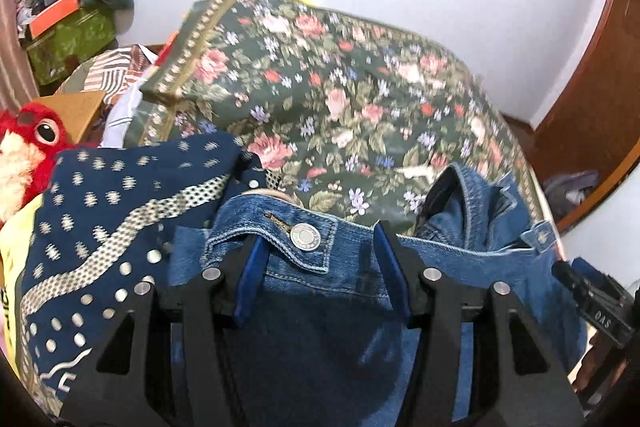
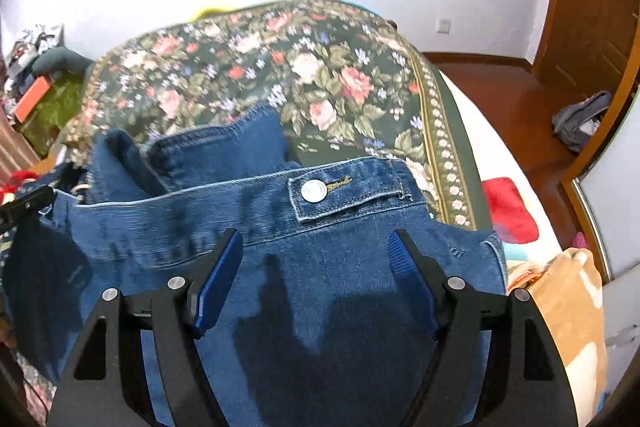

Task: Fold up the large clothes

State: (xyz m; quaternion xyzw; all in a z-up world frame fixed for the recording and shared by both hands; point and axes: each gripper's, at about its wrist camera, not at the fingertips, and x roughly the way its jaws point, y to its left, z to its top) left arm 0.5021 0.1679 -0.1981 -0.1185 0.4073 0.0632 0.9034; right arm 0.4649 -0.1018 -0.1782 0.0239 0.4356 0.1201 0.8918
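Note:
A pair of blue denim jeans (image 1: pixel 320 299) lies on a bed with a dark green floral cover (image 1: pixel 340 87). Its waistband with a metal button (image 1: pixel 305 237) faces away from me. My left gripper (image 1: pixel 318 239) is open, its blue-padded fingers (image 1: pixel 250 275) straddling the waistband near the button. In the right wrist view the same jeans (image 2: pixel 320 287) fill the foreground, button (image 2: pixel 313 191) ahead. My right gripper (image 2: pixel 316 243) is open and empty just above the denim below the waistband. The right gripper's tip shows at the left wrist view's right edge (image 1: pixel 592 299).
A navy patterned garment (image 1: pixel 100 211) lies left of the jeans, by a red plush toy (image 1: pixel 28 143). Boxes and clutter (image 1: pixel 68 27) stand at the far left. A tan blanket (image 2: pixel 568 315) and red item (image 2: pixel 508 207) lie right. A wooden door (image 2: pixel 592 7) and floor are beyond.

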